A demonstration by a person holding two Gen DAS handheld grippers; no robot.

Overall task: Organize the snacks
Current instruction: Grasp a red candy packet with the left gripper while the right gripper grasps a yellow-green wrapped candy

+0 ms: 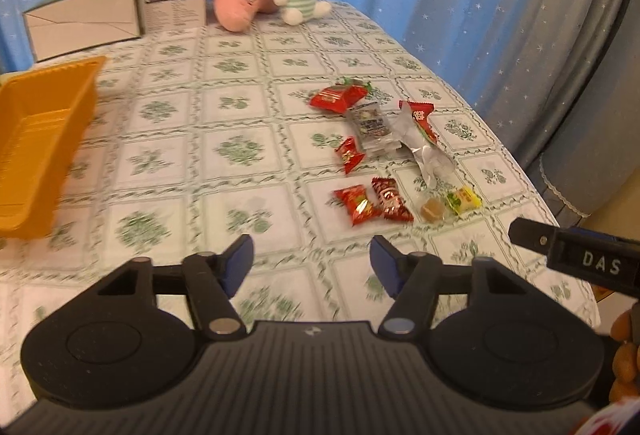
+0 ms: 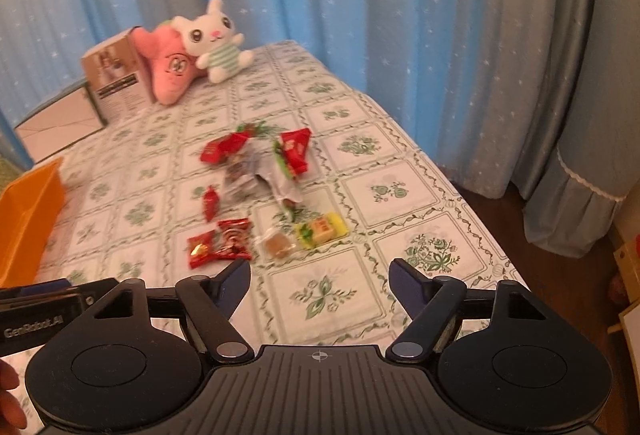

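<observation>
On the green-patterned tablecloth (image 1: 240, 107), wrapped snacks (image 1: 384, 151) are being displayed in a loose scatter, well apart from the orange tray (image 1: 36, 139) at the left edge. The left gripper (image 1: 312, 267) and right gripper (image 2: 320, 283) are being held above the cloth, jaws parted, nothing between them.

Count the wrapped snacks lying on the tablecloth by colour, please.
Red foil-wrapped snacks: 5
Yellow wrapped sweet: 1
Clear-wrapped brown sweet: 1
Grey printed packet: 1
Total: 8
</observation>
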